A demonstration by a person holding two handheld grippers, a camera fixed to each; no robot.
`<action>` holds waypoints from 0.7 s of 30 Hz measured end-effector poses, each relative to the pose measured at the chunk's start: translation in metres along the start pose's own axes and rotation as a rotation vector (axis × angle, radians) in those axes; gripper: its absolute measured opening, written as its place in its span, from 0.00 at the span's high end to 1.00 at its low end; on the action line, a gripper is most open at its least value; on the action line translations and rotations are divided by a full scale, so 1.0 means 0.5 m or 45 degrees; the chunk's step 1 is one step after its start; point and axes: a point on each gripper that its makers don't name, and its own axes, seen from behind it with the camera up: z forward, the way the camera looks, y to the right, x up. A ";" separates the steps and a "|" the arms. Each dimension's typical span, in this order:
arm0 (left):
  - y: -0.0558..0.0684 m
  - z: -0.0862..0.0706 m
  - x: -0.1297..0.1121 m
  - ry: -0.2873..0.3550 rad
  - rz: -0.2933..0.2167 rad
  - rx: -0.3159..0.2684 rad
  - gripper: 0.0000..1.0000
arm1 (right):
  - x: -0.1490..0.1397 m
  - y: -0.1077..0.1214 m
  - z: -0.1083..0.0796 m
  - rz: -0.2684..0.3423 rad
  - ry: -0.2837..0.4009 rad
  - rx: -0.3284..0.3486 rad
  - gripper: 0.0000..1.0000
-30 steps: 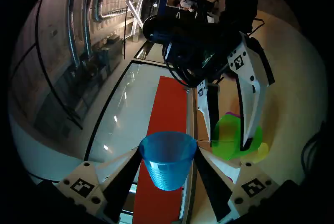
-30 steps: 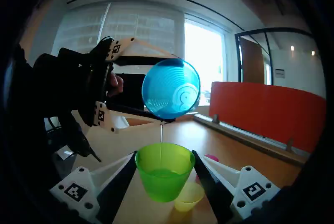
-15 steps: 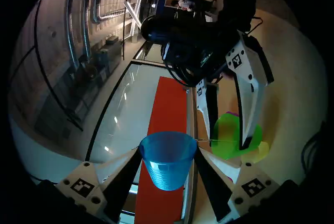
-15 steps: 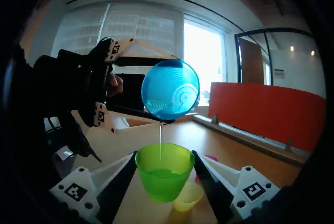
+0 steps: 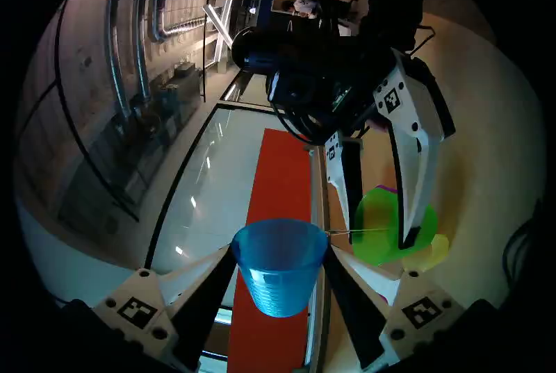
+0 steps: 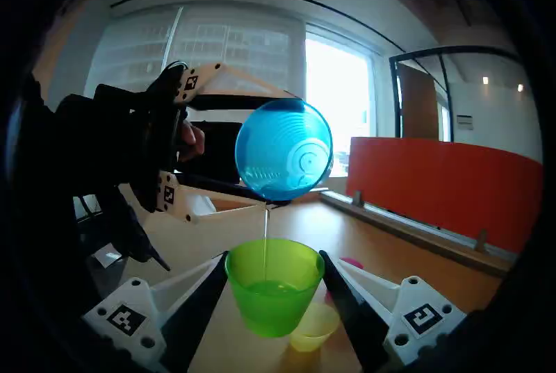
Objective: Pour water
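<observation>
In the right gripper view, a yellow cup is partly hidden behind the green cup, and a pink cup behind the green cup shows only as a sliver. How much water the blue cup above the green cup holds cannot be told. Up and left of the green cup, a hand is mostly covered by dark housing. In the left gripper view, a finger of the right gripper crosses the green cup.
</observation>
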 end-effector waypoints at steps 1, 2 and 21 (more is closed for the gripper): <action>0.000 -0.001 0.000 0.000 0.000 0.001 0.14 | 0.000 0.000 0.000 0.000 0.000 0.000 0.05; -0.001 -0.001 0.001 0.000 0.000 0.001 0.14 | 0.000 0.000 0.000 -0.001 0.000 -0.001 0.05; 0.002 0.005 -0.002 0.000 0.020 -0.002 0.14 | 0.005 0.001 -0.001 -0.005 0.003 -0.002 0.05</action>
